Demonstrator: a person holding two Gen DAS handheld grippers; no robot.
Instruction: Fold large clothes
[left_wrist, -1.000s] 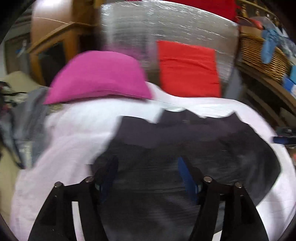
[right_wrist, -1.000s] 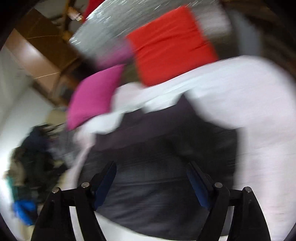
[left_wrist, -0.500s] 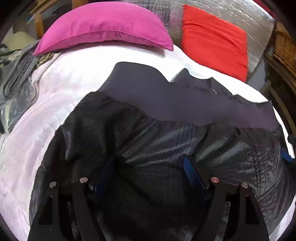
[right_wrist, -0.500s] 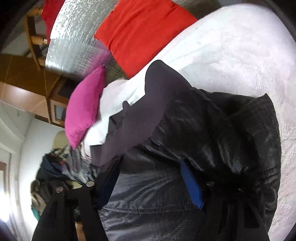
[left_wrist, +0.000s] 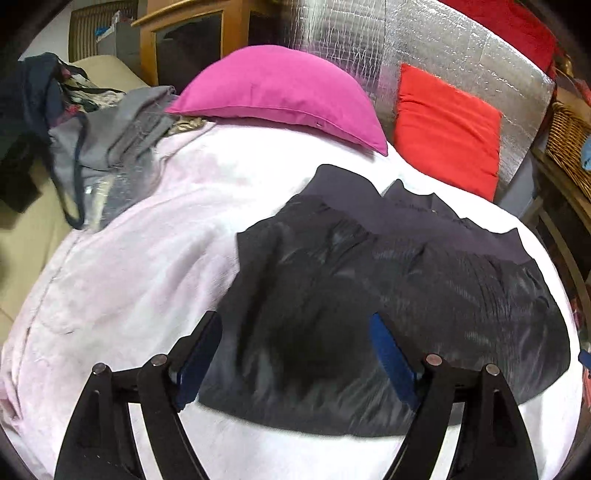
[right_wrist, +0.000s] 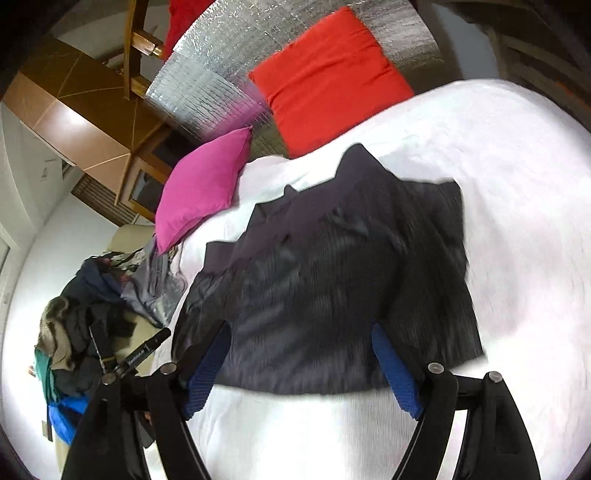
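A dark, shiny quilted garment lies folded on the white bed cover, with its matte dark lining showing along the far edge. It also shows in the right wrist view. My left gripper is open and empty, held above the garment's near left part. My right gripper is open and empty above the garment's near edge. Neither gripper touches the cloth.
A pink pillow and a red cushion lean at the bed's head against a silver foil panel. A pile of clothes lies to the left. A wicker basket stands at right.
Both grippers have pulled back and up from the garment. Half a second ago they were low and close over it; now the whole folded garment lies in view.
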